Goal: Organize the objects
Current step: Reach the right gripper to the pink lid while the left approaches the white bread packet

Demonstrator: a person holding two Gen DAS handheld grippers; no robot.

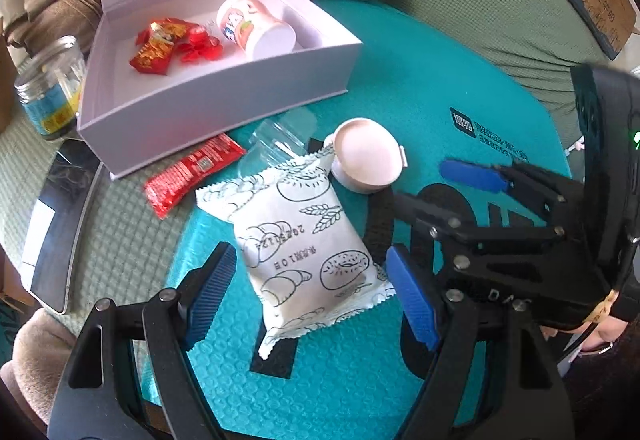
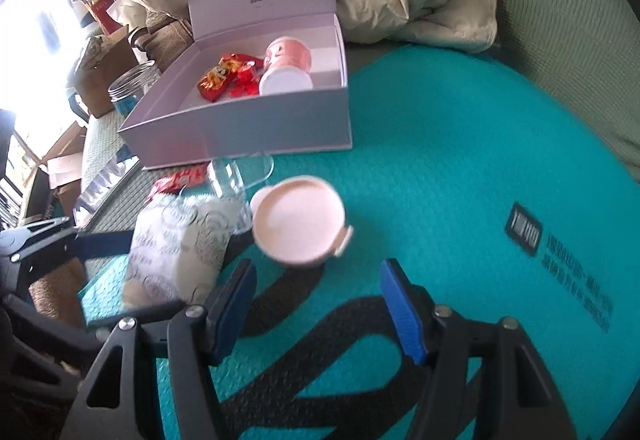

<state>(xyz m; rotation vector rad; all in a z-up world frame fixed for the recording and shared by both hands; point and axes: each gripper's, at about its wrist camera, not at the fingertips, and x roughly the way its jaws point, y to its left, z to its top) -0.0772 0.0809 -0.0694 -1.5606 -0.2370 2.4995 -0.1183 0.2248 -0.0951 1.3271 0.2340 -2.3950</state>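
the left gripper [image 1: 310, 300] jaws stand released, straddling the bread packet [image 1: 296, 244] on the teal mat [image 1: 420, 99]; its long axis runs forward. right gripper [image 2: 320, 308], released, faces the pink lid [image 2: 298, 222].

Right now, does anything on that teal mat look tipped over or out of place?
Yes. A clear plastic cup lies on its side beside the white box, partly under the white bread packet. A red snack packet sits half off the teal mat. Inside the box, the pink cup also lies toppled.
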